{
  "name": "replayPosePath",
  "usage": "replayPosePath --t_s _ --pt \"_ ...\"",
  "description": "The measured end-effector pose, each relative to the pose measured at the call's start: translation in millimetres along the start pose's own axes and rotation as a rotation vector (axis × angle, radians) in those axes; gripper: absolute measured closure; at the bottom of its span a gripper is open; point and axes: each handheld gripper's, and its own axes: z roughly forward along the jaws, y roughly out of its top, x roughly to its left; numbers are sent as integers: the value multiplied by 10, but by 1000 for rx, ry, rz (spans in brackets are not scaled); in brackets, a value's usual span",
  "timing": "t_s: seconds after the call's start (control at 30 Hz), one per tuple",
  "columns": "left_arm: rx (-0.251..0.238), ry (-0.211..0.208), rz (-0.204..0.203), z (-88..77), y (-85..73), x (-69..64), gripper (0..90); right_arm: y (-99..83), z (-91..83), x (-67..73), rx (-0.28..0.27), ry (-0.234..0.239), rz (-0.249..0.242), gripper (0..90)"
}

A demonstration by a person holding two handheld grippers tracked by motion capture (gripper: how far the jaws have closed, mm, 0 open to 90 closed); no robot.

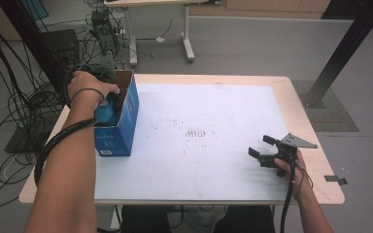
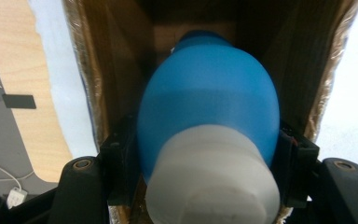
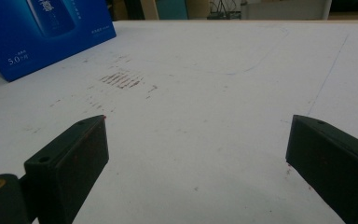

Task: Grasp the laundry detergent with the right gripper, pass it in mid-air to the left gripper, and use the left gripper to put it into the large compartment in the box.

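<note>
Clearly the packing is most of the way through: the left gripper (image 1: 110, 103) has its jaws pressed against the two sides of a blue bottle (image 2: 209, 102) with a white cap (image 2: 214, 179), and that bottle already hangs inside the open top of the blue box (image 1: 121, 131). The box stands upright near the table's (image 1: 233, 184) left edge, at about nine o'clock from the table's middle in the high view. What seems left, as I judge it, is to lower the bottle the rest of the way, let go, draw the gripper out, and perhaps close the flap (image 1: 122, 77) that stands up at the box's far end.

In the left gripper view the bottle's long axis runs straight away from the camera, down into the brown cardboard shaft. Its white cap is nearest the lens at six o'clock, and its rounded blue end points toward twelve o'clock, deeper into the box. So it goes in bottom first, cap up, with its length in line with the box's height. The cardboard walls sit near it on both sides, though whether it touches them I cannot tell.

The right gripper (image 1: 267, 149) rests low over the table at about four o'clock from the middle, its jaws spread wide with nothing between them.
</note>
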Motion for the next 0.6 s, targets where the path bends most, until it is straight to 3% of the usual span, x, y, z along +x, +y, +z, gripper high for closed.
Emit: replayPosePath --t_s 0.33,0.6 --pt "9 -10 -1 66 25 31 375 6 26 0 4 2 2 55" --pt "4 4 3 84 22 -23 375 5 44 7 4 4 2 55"
